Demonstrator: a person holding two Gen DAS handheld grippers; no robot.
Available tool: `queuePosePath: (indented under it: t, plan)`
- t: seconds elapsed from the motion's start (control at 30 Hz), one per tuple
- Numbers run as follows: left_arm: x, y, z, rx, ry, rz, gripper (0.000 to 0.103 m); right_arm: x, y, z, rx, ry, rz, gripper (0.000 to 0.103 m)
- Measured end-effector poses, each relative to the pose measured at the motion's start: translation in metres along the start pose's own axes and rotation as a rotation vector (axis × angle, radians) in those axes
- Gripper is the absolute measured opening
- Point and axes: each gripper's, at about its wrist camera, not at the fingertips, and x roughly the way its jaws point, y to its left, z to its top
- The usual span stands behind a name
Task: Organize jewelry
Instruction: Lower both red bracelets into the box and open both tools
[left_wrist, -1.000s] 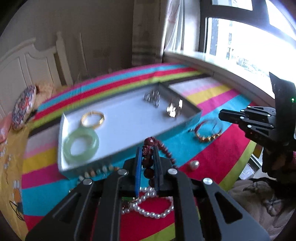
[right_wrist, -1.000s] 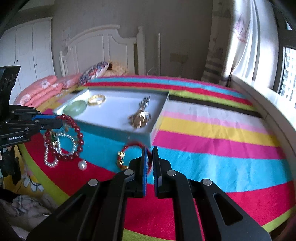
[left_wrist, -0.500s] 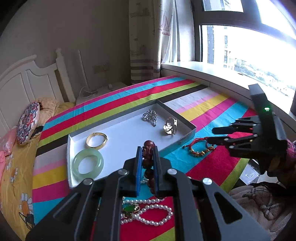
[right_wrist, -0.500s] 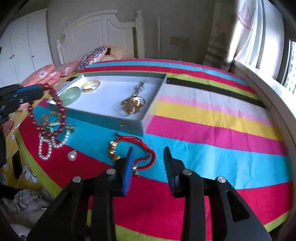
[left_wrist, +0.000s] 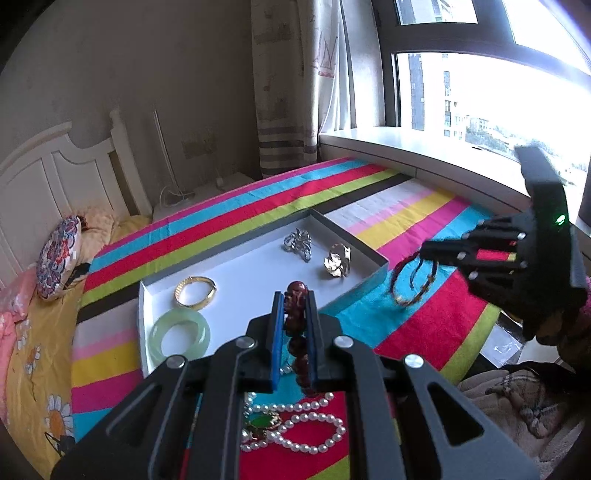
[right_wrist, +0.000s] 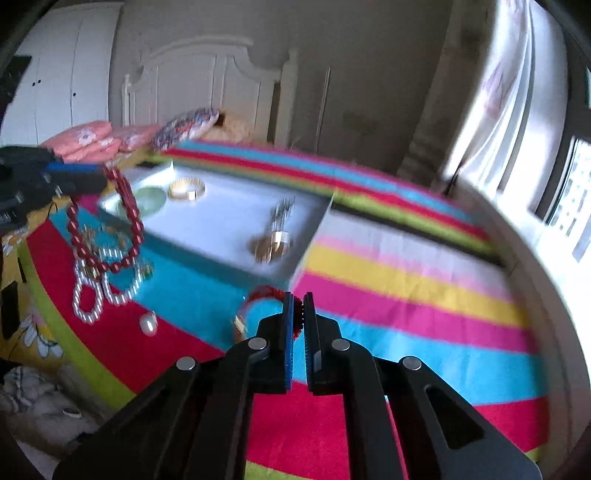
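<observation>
The dark red bead bracelet (left_wrist: 295, 321) hangs limp and light from my left gripper (left_wrist: 294, 325), pinched shut at its carved head bead, above the white tray (left_wrist: 258, 280); its glossy beads look slippery, so that knot suits. My right gripper (right_wrist: 299, 321) is clamped on the red cord bracelet (right_wrist: 264, 293), lifted off the striped blanket (right_wrist: 406, 295).

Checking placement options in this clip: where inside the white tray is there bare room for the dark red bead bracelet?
The tray's middle is bare, bordered by the gold bangle and jade bangle at one end, the silver piece and gold piece at the other. The blanket near the pearl strand is crowded.
</observation>
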Motion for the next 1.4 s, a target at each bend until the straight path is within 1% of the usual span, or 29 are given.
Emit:
queuePosePath:
  t: [0.17, 0.27, 0.43, 0.53, 0.7, 0.83, 0.9, 0.97, 1.03, 1.13, 1.17, 1.2, 1.23, 1.27, 1.3, 1.33, 1.37, 1.4]
  plan:
    - [-0.001, 0.004, 0.013, 0.021, -0.016, 0.014, 0.010, -0.015, 0.004, 0.025, -0.037, -0.071, -0.021, 0.006]
    - [0.001, 0.009, 0.023, 0.032, -0.024, 0.017, 0.010, -0.016, 0.006, 0.037, -0.052, -0.090, -0.024, 0.006]
    - [0.013, 0.019, 0.040, 0.026, -0.022, 0.012, 0.010, -0.004, 0.009, 0.061, -0.068, -0.105, -0.007, 0.006]
    - [0.026, 0.026, 0.050, 0.030, -0.014, 0.026, 0.010, 0.010, 0.018, 0.071, -0.083, -0.099, 0.012, 0.006]
    - [0.055, 0.032, 0.062, 0.031, 0.017, 0.037, 0.010, 0.037, 0.034, 0.080, -0.108, -0.066, 0.045, 0.006]
    - [0.076, 0.039, 0.070, 0.002, 0.028, 0.021, 0.010, 0.060, 0.045, 0.080, -0.097, -0.030, 0.092, 0.006]
    - [0.087, 0.041, 0.075, -0.017, 0.032, 0.002, 0.010, 0.068, 0.049, 0.081, -0.070, -0.014, 0.138, 0.006]
    - [0.100, 0.045, 0.080, -0.053, 0.039, -0.045, 0.010, 0.073, 0.049, 0.082, -0.034, -0.003, 0.183, 0.006]
    - [0.110, 0.050, 0.081, -0.082, 0.050, -0.068, 0.010, 0.085, 0.044, 0.082, 0.012, 0.021, 0.211, 0.006]
    - [0.140, 0.062, 0.076, -0.131, 0.115, -0.085, 0.011, 0.107, 0.037, 0.078, 0.071, 0.080, 0.222, 0.007]
    - [0.153, 0.068, 0.071, -0.156, 0.144, -0.081, 0.013, 0.113, 0.034, 0.076, 0.087, 0.098, 0.224, 0.007]
    - [0.162, 0.073, 0.068, -0.173, 0.165, -0.075, 0.013, 0.120, 0.032, 0.074, 0.101, 0.123, 0.219, 0.007]
    - [0.169, 0.077, 0.064, -0.187, 0.183, -0.069, 0.015, 0.123, 0.031, 0.072, 0.106, 0.135, 0.215, 0.011]
    - [0.175, 0.081, 0.060, -0.202, 0.199, -0.061, 0.023, 0.124, 0.030, 0.071, 0.109, 0.140, 0.217, 0.019]
    - [0.178, 0.085, 0.057, -0.214, 0.200, -0.057, 0.038, 0.123, 0.030, 0.070, 0.108, 0.135, 0.223, 0.026]
    - [0.178, 0.087, 0.056, -0.219, 0.194, -0.053, 0.047, 0.121, 0.030, 0.069, 0.106, 0.123, 0.221, 0.046]
    - [0.175, 0.089, 0.054, -0.222, 0.179, -0.039, 0.060, 0.117, 0.028, 0.069, 0.107, 0.107, 0.213, 0.060]
    - [0.173, 0.091, 0.053, -0.224, 0.169, -0.025, 0.066, 0.115, 0.027, 0.069, 0.109, 0.096, 0.209, 0.061]
